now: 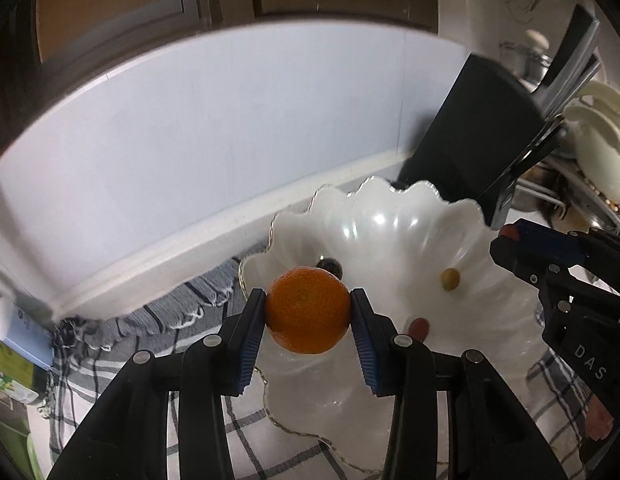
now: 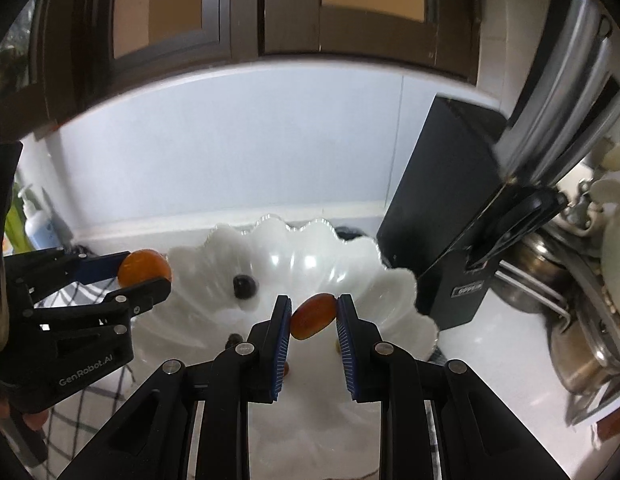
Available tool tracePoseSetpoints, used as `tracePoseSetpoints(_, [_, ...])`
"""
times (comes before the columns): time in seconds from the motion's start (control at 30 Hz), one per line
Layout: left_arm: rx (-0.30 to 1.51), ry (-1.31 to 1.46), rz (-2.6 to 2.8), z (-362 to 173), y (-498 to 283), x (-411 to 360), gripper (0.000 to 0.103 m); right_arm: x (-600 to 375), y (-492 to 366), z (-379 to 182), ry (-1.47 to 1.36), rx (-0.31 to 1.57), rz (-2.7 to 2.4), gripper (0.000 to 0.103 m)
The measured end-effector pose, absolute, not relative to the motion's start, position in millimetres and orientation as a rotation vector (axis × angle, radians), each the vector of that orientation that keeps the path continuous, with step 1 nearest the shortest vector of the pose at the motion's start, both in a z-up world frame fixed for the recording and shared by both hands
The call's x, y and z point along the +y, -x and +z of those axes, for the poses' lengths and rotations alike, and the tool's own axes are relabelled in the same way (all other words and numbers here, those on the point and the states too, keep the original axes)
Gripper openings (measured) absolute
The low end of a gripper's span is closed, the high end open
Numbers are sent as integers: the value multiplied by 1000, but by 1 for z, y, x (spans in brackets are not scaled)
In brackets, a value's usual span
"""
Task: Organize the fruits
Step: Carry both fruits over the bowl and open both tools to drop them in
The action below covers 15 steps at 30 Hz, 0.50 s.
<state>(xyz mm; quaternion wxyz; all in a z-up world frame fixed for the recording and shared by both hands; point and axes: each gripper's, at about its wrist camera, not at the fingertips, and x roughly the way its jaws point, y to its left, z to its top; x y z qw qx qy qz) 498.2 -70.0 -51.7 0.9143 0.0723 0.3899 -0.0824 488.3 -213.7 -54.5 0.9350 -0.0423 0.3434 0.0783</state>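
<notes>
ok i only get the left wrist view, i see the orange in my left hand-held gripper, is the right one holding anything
observer: yes, the right hand-held gripper is shut on a small oblong red-orange fruit
operator: is it over the bowl yet
observer: in the right wrist view the white scalloped bowl lies directly behind and below that fruit
operator: any fruit in there i might miss
observer: a second small dark fruit shows nearer than the big dark one, seemingly inside the bowl

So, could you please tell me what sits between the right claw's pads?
A small reddish-orange oval fruit, pinched above the white scalloped bowl; the right wrist view shows it.
</notes>
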Motion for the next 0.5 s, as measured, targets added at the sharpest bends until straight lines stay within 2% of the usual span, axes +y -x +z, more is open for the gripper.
tracePoseSetpoints(0.4, [877,-156,-171,-72,-512,-72,44,-220,-512,-88,56,822,164,27])
tracePoseSetpoints(0.43, [878,-162,-167,-72,-511,-72,49,-221,-513,-89,56,826,163,31])
tracePoseSetpoints(0.47, [870,-168,-158,-71,-510,-73,58,-222,-513,-90,53,832,160,44])
tracePoseSetpoints(0.5, [858,-176,-147,-70,-508,-73,61,-224,-512,-90,47,831,153,53])
